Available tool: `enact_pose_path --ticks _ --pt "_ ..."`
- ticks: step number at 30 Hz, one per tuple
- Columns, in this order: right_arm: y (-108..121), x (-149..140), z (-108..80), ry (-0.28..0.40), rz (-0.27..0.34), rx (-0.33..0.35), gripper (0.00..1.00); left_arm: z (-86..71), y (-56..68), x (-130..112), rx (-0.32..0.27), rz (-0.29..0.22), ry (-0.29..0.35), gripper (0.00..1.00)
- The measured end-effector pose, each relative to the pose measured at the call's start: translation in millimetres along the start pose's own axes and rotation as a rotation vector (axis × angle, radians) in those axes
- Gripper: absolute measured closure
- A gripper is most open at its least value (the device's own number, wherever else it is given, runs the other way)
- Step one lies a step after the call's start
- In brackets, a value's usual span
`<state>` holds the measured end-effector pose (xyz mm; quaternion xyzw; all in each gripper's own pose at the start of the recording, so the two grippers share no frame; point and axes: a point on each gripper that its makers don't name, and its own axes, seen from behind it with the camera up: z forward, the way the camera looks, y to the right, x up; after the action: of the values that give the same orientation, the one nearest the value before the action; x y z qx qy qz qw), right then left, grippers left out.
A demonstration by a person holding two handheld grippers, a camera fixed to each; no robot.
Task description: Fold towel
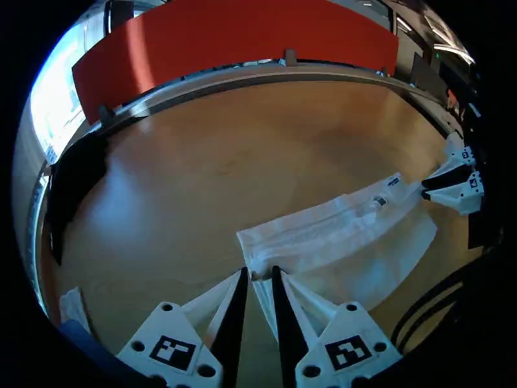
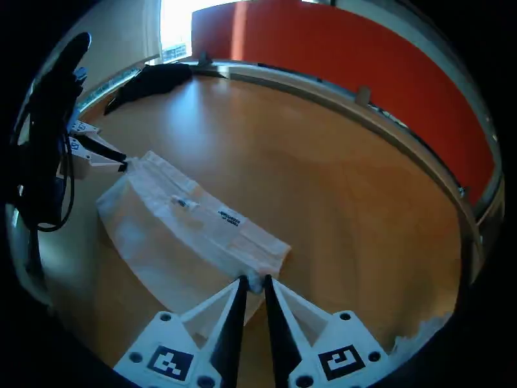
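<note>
Mid-fold, I judge: the left tongs (image 1: pixel 258 275) and right tongs (image 2: pixel 255 284) each pinch an end corner of the white towel (image 1: pixel 336 233), well short of the tabletop's (image 1: pixel 226 161) far edge, so next both corners should travel evenly onto the opposite hem.
</note>
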<state>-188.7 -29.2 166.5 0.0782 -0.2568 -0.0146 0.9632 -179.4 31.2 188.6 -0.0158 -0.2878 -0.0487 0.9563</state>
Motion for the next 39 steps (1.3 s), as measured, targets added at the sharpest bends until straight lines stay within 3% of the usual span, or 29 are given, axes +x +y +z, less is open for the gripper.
enact_pose_path --ticks 8,12,16,18,24,39 --pt "7 2 4.3 -0.003 -0.027 -0.046 0.59 6.0 -10.6 4 0.044 0.032 0.006 0.58" --pt "12 4 4.9 0.004 -0.032 -0.069 0.35 5.3 -16.5 7 0.061 0.029 0.014 0.37" --pt "16 6 6.0 0.009 -0.027 -0.086 0.32 3.9 -22.2 9 0.073 0.014 0.02 0.17" --pt "18 6 6.6 0.01 -0.023 -0.096 0.31 3.3 -25.1 9 0.08 0.006 0.022 0.13" --pt "23 9 8.1 0.013 -0.012 -0.117 0.29 1.6 -30.4 11 0.093 -0.014 0.025 0.08" --pt "32 13 2.2 0.03 -0.007 -0.144 0.19 -1.3 -39.5 20 0.12 -0.038 0.04 0.07"
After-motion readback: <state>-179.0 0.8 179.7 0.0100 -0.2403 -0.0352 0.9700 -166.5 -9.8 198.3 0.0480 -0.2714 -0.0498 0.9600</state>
